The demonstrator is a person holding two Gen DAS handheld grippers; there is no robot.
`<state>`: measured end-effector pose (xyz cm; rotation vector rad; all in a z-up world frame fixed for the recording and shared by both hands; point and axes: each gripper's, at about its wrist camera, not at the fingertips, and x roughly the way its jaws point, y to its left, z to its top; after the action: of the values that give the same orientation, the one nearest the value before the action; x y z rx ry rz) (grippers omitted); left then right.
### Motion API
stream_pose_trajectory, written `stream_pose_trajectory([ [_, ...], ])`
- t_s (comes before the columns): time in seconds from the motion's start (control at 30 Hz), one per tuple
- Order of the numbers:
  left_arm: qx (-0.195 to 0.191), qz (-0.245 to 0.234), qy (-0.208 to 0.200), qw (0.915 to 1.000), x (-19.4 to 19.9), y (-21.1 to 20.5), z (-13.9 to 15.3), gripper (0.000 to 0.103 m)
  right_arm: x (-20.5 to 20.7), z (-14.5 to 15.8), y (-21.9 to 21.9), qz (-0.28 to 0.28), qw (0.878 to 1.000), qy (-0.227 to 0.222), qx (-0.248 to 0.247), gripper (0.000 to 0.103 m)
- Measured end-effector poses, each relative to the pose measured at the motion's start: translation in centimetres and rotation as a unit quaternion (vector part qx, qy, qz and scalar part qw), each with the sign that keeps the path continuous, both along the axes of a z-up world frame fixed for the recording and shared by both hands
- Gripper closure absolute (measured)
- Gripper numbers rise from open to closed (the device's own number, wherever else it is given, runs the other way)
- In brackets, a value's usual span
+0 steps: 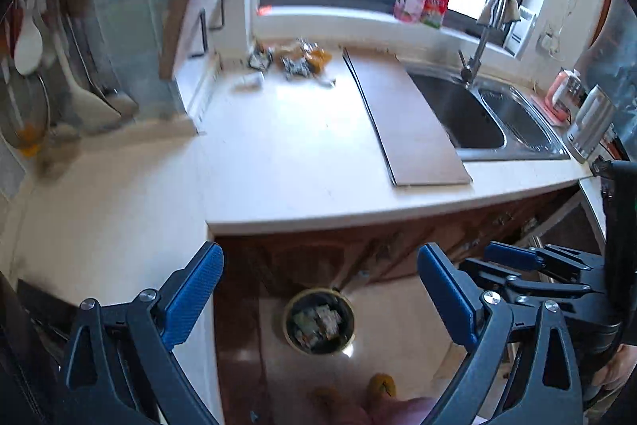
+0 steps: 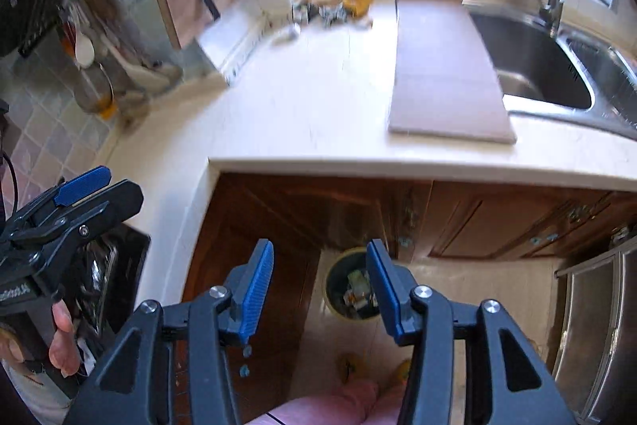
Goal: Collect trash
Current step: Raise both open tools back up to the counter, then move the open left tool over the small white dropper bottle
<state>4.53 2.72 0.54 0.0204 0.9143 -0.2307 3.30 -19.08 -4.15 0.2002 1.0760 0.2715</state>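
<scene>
**Left-wrist and right-wrist views: both claws empty above the bin**

Left-wrist view: the left claw (image 1: 318, 289) stands wide apart with nothing between its blue pads. Between them, down on the floor, sits a round trash bin (image 1: 318, 321) already holding wrappers. Up on the white tabletop (image 1: 286, 154), a pile of crumpled trash (image 1: 298, 62) lies near the back wall, left of a brown board (image 1: 410, 118) that borders the steel sink (image 1: 477, 114). The right claw (image 1: 521, 261) shows at the right edge.

Right-wrist view: the right claw (image 2: 320, 285) is parted, gripping nothing; the bin (image 2: 350, 289) shows between its pads on the floor. The trash (image 2: 338, 8) lies far back on the tabletop (image 2: 310, 106), left of the board (image 2: 442, 66). At the left edge, a hand (image 2: 59, 341) holds the left claw (image 2: 91, 194).
</scene>
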Motion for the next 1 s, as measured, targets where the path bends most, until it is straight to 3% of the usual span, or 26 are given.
stream_pose_trajectory([
  [0.27, 0.026, 0.006, -0.053, 0.9982, 2.1, 0.5, 4.3, 0.006, 1.0, 4.2, -0.4, -0.034, 0.998, -0.047, 0.017, 0.053],
  [0.57, 0.055, 0.003, -0.071, 0.9960, 6.7, -1.3, 5.4, 0.006, 4.8, 7.3, -1.5, -0.046, 0.996, -0.074, 0.031, 0.048],
  [0.8, 0.095, 0.012, -0.075, 0.9925, 13.3, -3.7, 4.8, 0.006, 11.8, 8.1, -2.5, -0.033, 0.995, -0.072, 0.060, 0.048],
  [1.0, 0.100, 0.026, -0.020, 0.9945, 23.0, -5.8, 1.9, 0.010, 20.1, 7.1, -3.2, -0.007, 0.996, -0.049, 0.077, 0.048],
])
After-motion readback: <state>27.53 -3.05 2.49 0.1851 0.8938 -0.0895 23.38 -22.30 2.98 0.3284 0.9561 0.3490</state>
